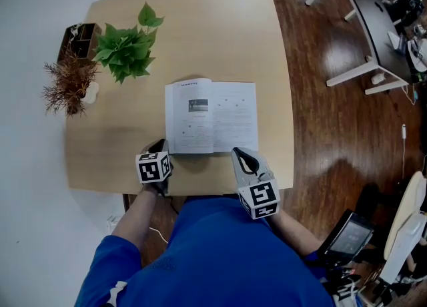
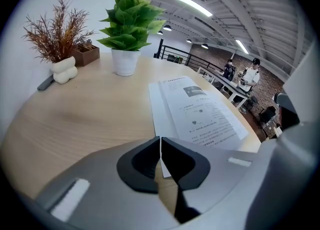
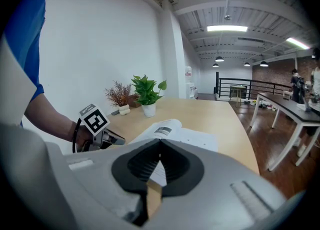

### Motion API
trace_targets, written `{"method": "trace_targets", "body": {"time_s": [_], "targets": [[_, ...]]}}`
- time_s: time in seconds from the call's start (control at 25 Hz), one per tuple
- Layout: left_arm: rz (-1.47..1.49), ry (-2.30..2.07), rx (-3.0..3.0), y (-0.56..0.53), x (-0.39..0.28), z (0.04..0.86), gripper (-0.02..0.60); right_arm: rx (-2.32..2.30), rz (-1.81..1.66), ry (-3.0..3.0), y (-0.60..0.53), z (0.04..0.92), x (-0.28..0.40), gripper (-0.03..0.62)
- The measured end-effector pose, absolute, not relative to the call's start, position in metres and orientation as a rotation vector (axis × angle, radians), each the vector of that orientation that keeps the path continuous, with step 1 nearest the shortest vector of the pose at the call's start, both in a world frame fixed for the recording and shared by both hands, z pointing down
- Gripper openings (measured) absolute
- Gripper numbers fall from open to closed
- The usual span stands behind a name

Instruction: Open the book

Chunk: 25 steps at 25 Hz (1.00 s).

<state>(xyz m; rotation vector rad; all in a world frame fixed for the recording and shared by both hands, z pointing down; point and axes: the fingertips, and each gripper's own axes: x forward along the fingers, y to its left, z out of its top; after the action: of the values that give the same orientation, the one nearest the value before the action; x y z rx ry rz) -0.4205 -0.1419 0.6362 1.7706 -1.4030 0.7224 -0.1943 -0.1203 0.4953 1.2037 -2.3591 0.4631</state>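
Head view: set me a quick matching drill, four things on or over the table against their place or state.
1 book
2 green plant
3 dried twigs
4 left gripper

a shut, by the book's near left corner
b lying open
c beyond the book's far left corner
d at the table's left edge

Pairs: 1-b, 2-c, 3-d, 4-a

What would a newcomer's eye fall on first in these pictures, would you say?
The open book lying flat near the front of the wooden table draws the eye first. The left claw and right claw, both shut, sit by its near corners. A leafy green plant stands at the table's far left.
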Motion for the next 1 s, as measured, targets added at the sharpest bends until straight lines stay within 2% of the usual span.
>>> {"method": "trace_targets", "body": {"time_s": [0.28,0.72,1.0], "targets": [[0.646,-1.488,1.908,-0.140,-0.412,0.605,0.017,1.208,0.470,-2.354,-0.110,0.496,-0.193,0.003],[0.587,-1.548,2.147,-0.102,-0.359,0.560,0.017,1.142,0.431,-2.410,-0.085,0.494,-0.192,0.003],[0.607,-1.603,2.262,-0.067,-0.308,0.528,0.017,1.122,0.395,-2.478,-0.061,0.481,-0.166,0.003]]}}
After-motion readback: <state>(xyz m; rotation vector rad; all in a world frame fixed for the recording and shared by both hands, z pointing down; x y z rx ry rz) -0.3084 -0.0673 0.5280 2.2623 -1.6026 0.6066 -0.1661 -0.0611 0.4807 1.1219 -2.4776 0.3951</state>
